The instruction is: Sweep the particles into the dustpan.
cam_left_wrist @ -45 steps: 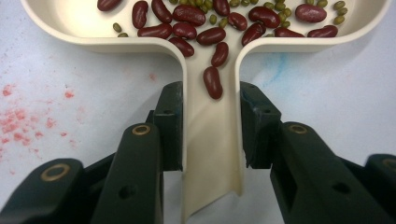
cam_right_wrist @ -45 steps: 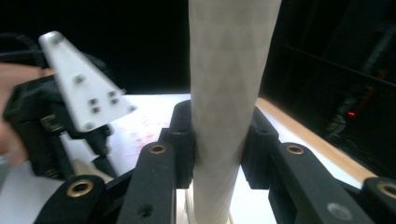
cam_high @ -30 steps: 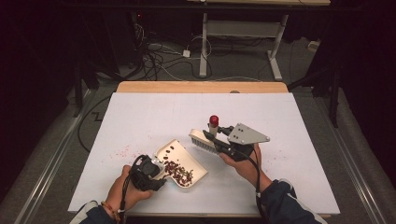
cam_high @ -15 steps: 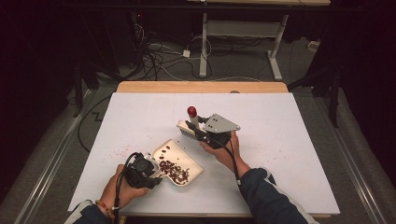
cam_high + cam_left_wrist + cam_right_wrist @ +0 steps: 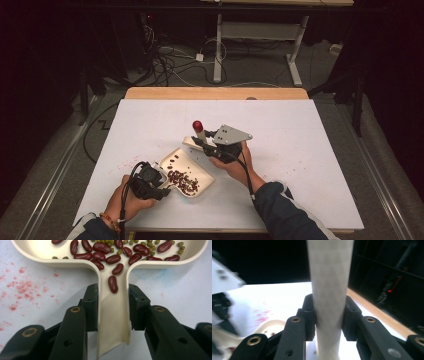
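left gripper (image 5: 113, 312) clamps dustpan (image 5: 113, 322) handle, beans (image 5: 100, 256) inside; right gripper (image 5: 328, 315) grips brush (image 5: 328, 290) handle

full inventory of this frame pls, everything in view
dustpan: 1, cream, near-left of table, handle clamped in left tongs
red beans: many, dark red, in dustpan
green beans: many, small, green, in dustpan among the red
brush: 1, cream handle with red tip, above dustpan's far edge, clamped in right tongs
table: 1, white top, wooden far edge, faint red stains at left
desk frame: 1, white, on floor behind table
cables: several, black and white, on floor
left tongs: 1, black, shut on dustpan handle
right tongs: 1, black, shut on brush handle
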Motion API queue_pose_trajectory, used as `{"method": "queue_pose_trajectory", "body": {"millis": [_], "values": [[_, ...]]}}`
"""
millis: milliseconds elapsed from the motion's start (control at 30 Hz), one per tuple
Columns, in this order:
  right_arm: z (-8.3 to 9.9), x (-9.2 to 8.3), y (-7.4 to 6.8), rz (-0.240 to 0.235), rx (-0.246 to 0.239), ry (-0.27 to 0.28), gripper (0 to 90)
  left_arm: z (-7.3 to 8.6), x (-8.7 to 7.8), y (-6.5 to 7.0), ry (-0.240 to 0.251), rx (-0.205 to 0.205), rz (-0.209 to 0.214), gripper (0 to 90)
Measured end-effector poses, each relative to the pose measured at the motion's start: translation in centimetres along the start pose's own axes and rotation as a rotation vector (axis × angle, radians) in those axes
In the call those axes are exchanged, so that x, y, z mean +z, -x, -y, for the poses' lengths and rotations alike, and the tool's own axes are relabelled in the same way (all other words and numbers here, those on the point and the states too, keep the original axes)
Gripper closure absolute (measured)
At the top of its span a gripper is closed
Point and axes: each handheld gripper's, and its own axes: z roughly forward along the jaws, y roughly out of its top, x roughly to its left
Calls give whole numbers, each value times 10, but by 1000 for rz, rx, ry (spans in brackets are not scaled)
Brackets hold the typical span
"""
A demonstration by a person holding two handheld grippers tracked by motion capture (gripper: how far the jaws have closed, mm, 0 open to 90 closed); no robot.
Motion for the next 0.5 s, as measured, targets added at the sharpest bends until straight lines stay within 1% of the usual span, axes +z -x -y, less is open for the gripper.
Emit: {"method": "queue_pose_trajectory", "body": {"millis": [33, 67, 133, 167, 200, 233, 267, 300, 367, 433, 500], "values": [[0, -3, -3, -31, 4, 0, 696, 0, 0, 0, -1, 0, -2, 636], [0, -7, -7, -47, 4, -2, 695, 0, 1, 0, -1, -1, -1, 635], [-2, -16, -17, -60, -5, 2, 701, 0, 1, 1, -4, 3, -5, 635], [-3, -19, -19, -61, 0, 8, 704, 0, 1, 1, -5, 4, -8, 635], [-5, -23, -20, -64, 16, 26, 706, 0, 1, 1, -6, 5, -11, 635], [-6, -27, -21, -80, 45, 50, 707, -1, 1, 2, -7, 5, -13, 635], [-8, -30, -22, -88, 57, 65, 706, -1, 1, 2, -9, 5, -15, 635], [-10, -33, -25, -78, 53, 71, 706, -1, 2, 3, -11, 6, -17, 635], [-13, -36, -29, -57, 20, 79, 706, -2, 1, 3, -17, 14, -21, 635], [-15, -41, -27, -52, 34, 95, 706, -2, 1, 3, -18, 16, -22, 635], [-17, -44, -25, -44, 38, 107, 706, -2, 2, 3, -17, 18, -22, 635]]}}
